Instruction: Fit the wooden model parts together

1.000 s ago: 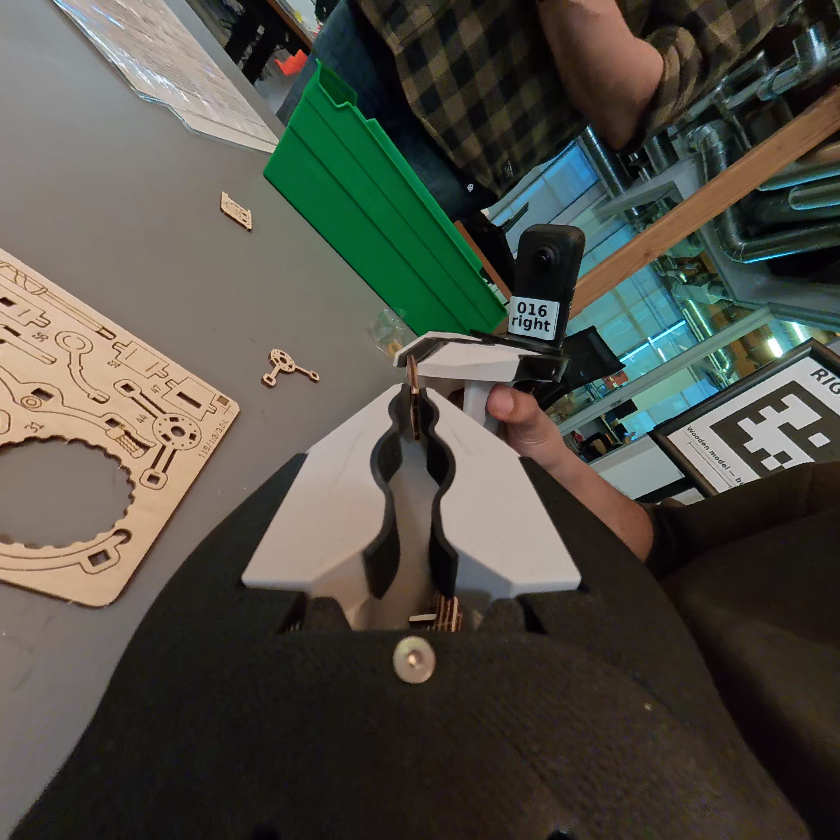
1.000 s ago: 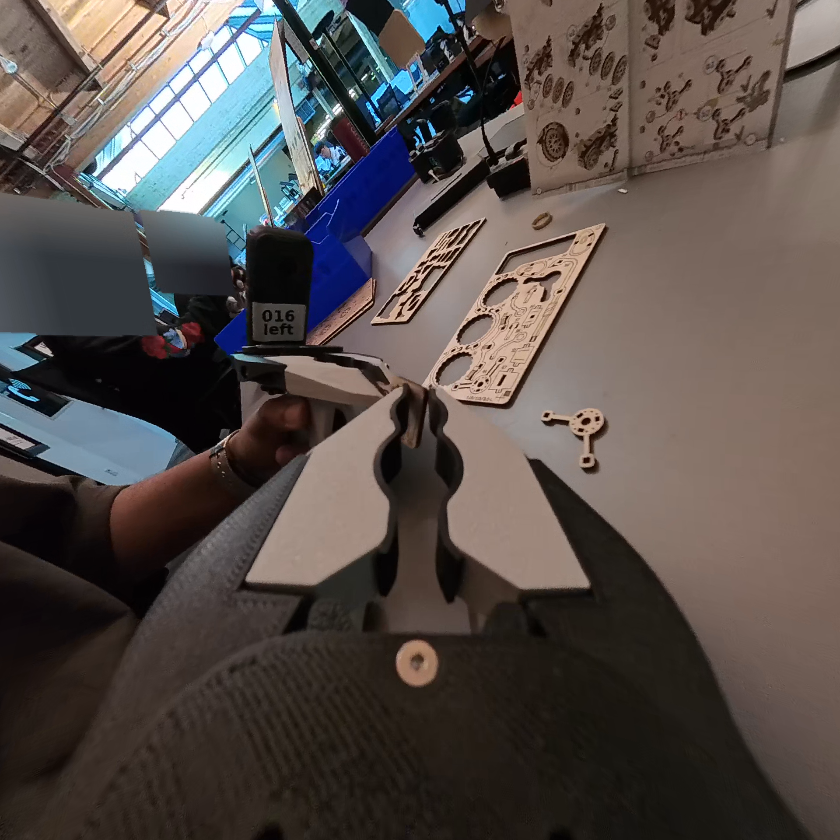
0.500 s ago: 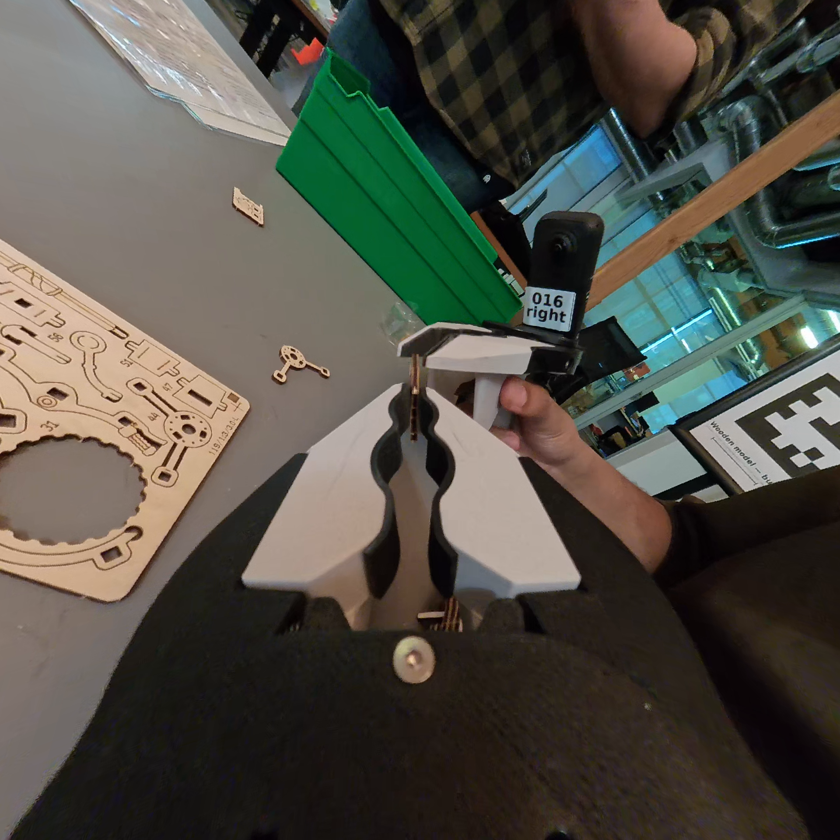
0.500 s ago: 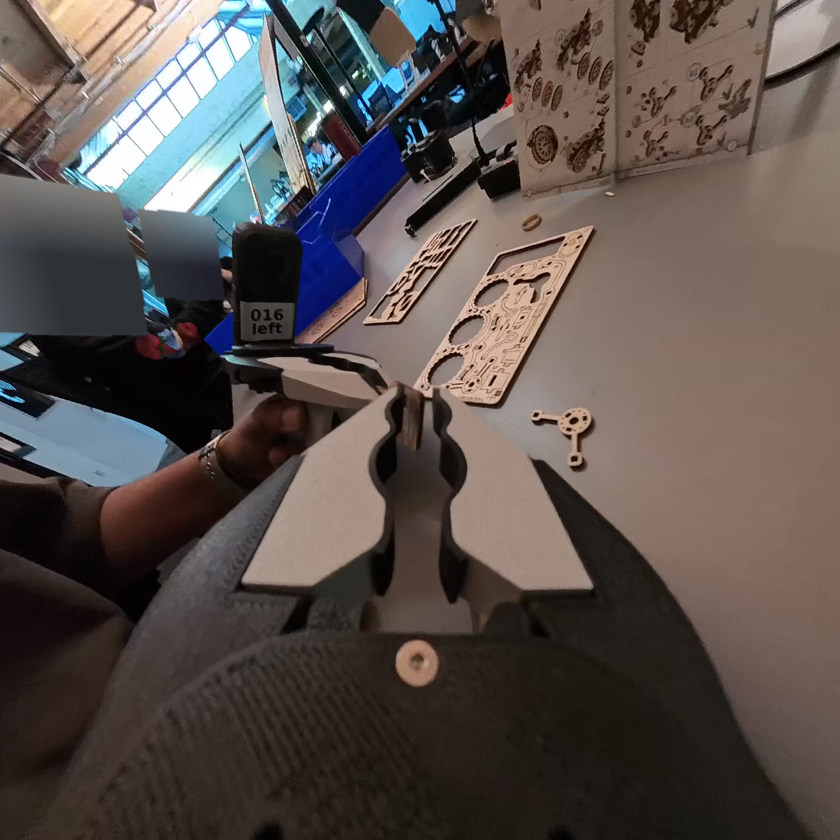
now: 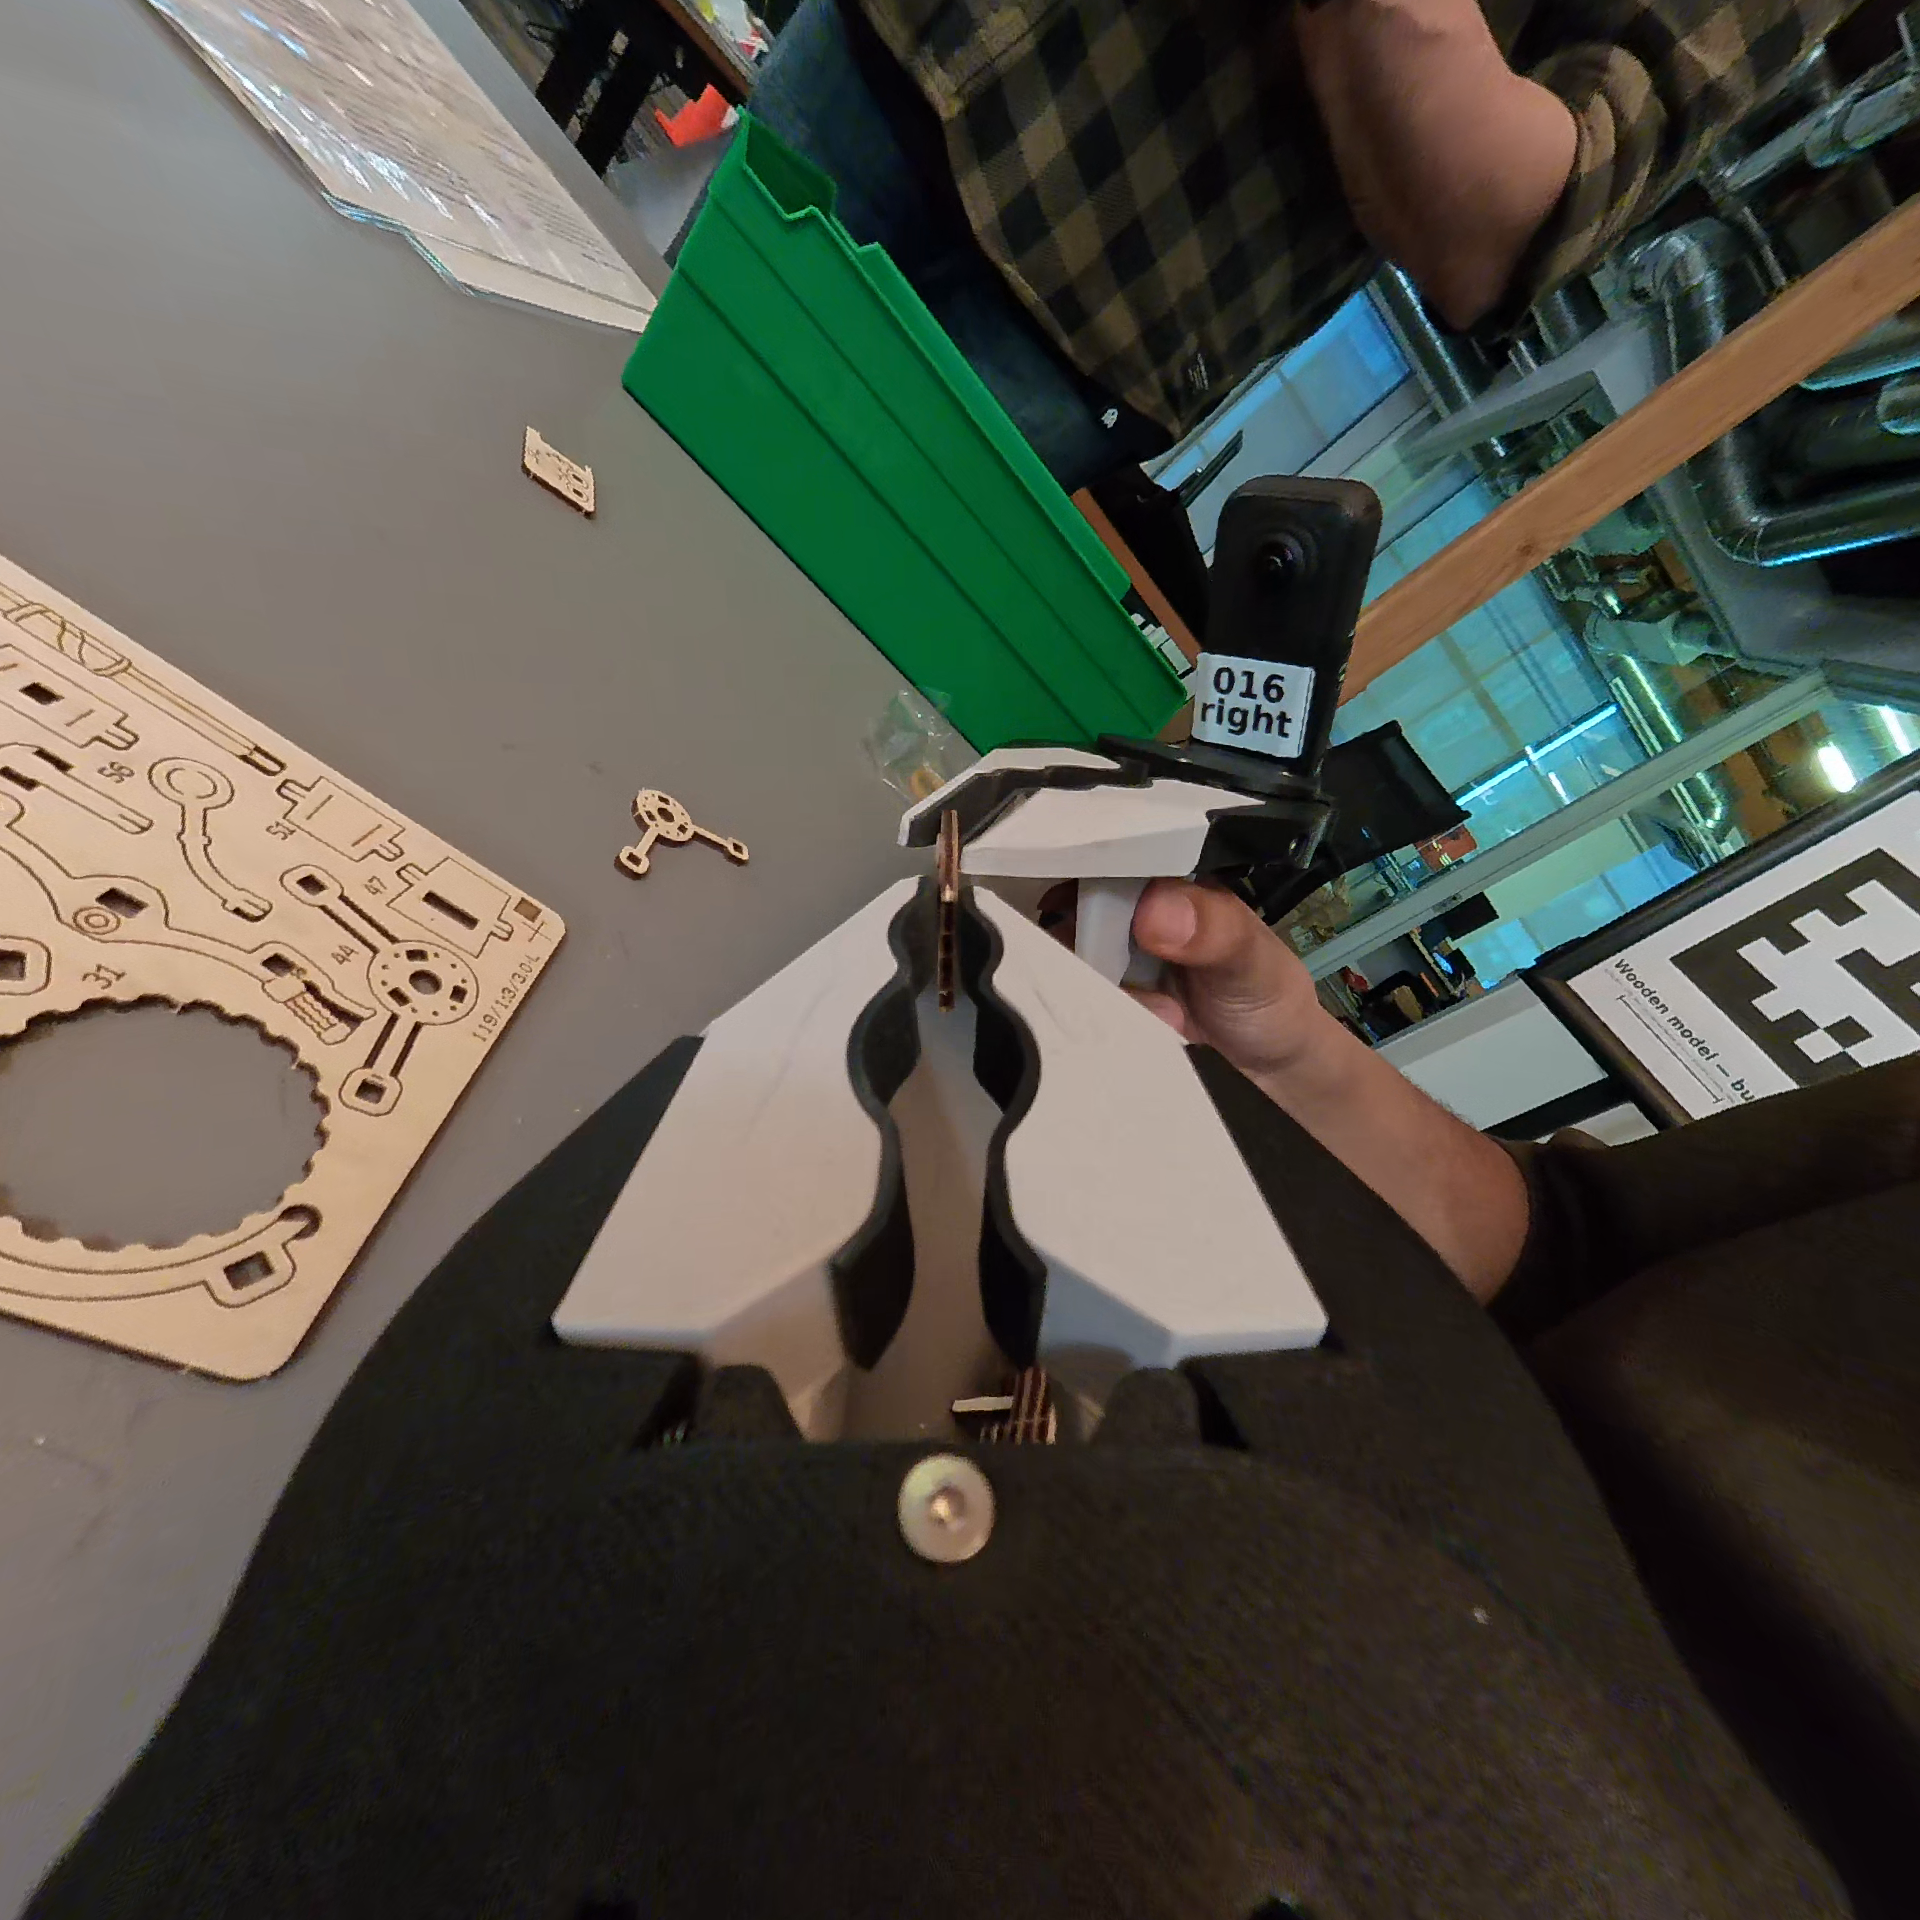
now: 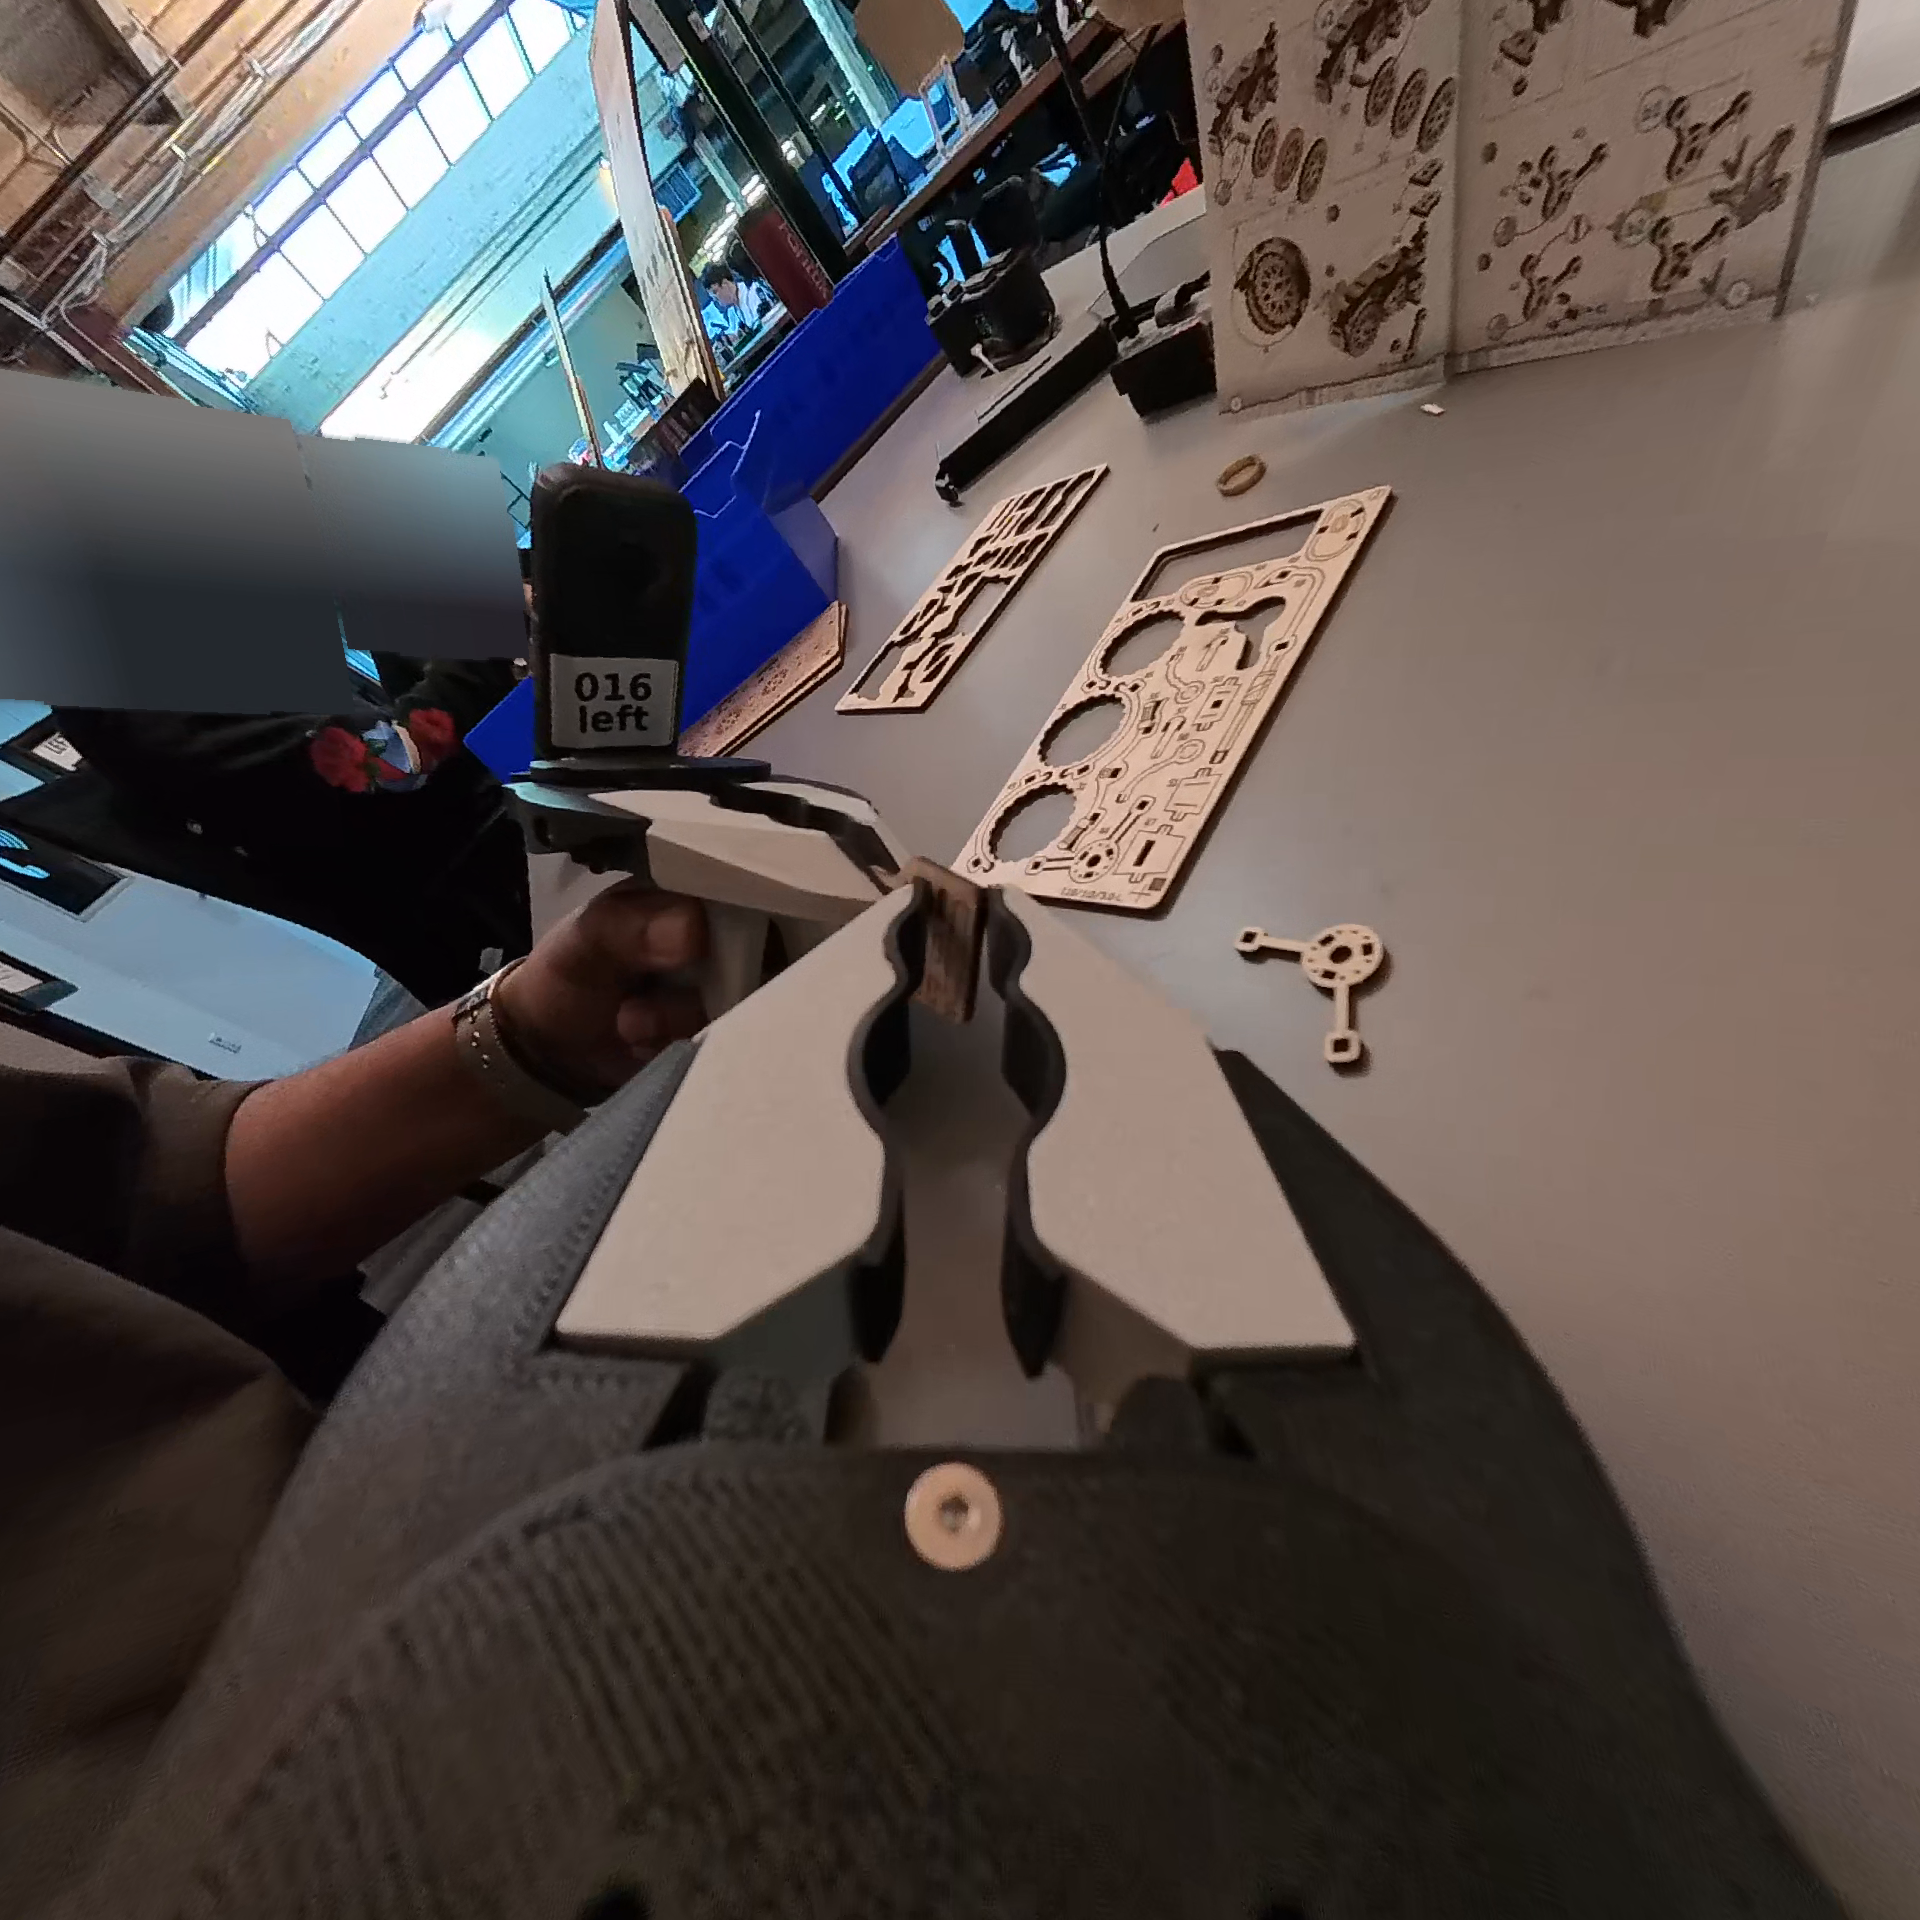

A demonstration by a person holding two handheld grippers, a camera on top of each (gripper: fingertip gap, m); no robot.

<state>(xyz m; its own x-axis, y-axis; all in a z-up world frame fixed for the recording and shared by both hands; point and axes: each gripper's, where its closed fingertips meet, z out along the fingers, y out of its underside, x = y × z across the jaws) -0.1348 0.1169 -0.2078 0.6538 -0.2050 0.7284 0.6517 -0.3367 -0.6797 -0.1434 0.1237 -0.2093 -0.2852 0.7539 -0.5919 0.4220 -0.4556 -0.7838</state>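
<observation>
My left gripper [image 5: 945, 935] is shut on a thin wooden part [image 5: 945, 961], seen edge-on between its fingertips. My right gripper [image 6: 948, 935] is shut on a small flat wooden part [image 6: 948, 956]. The two grippers meet tip to tip above the grey table [image 5: 364, 520]. The right gripper shows in the left wrist view [image 5: 940, 821], and the left gripper in the right wrist view [image 6: 888, 868]. I cannot tell whether they hold one part or two joined parts. A loose wooden part with a disc and arms [image 5: 675, 831] lies on the table, also in the right wrist view [image 6: 1330, 966].
A punched wooden sheet [image 5: 208, 1039] [image 6: 1174, 727] lies flat, with a second sheet [image 6: 966, 592] beyond it. A green bin [image 5: 883, 468], a small wooden piece [image 5: 561, 470], a ring [image 6: 1240, 474] and standing instruction sheets [image 6: 1496, 177] are around. A person in a plaid shirt [image 5: 1143, 156] stands behind. My left and right fingertips are right by each other.
The grippers have stayed tip to tip. The wooden part in my right gripper has turned and shows more of its face. The right gripper sits slightly higher in the left wrist view.
</observation>
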